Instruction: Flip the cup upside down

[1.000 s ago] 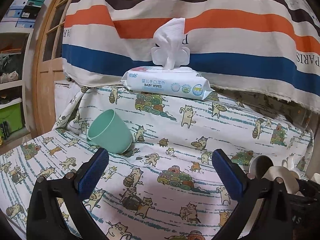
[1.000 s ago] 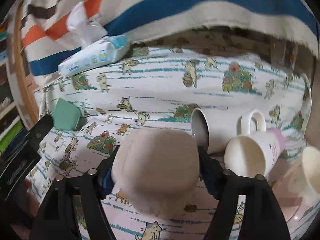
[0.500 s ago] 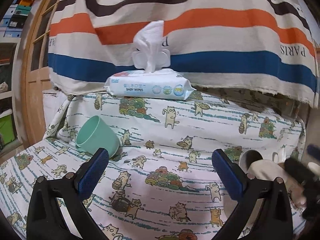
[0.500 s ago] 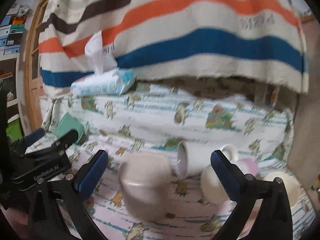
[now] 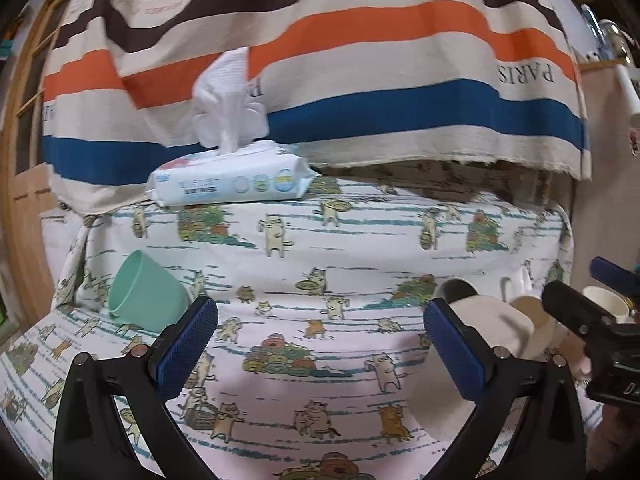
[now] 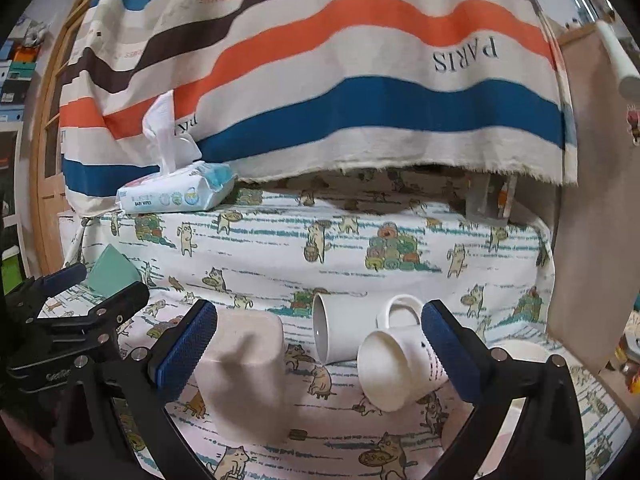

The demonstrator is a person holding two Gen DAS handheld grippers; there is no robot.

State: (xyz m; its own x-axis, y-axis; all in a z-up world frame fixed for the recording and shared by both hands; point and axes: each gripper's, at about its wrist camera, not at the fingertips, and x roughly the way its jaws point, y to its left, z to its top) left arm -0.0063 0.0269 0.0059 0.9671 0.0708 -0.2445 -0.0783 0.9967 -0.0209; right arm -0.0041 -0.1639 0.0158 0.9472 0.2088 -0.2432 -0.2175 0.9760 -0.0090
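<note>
beige cup (image 6: pixel 244 372) upside down | beside right claw (image 6: pixel 320 350) | released

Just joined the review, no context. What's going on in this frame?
A person holds two grippers over a cat-print cloth, flipping cups upside down. The right tool is open and empty; a beige cup stands upside down on the cloth beside its left finger. Two white mugs lie on their sides ahead of it. The left tool is open too, with a green cup on its side nearby.
</note>
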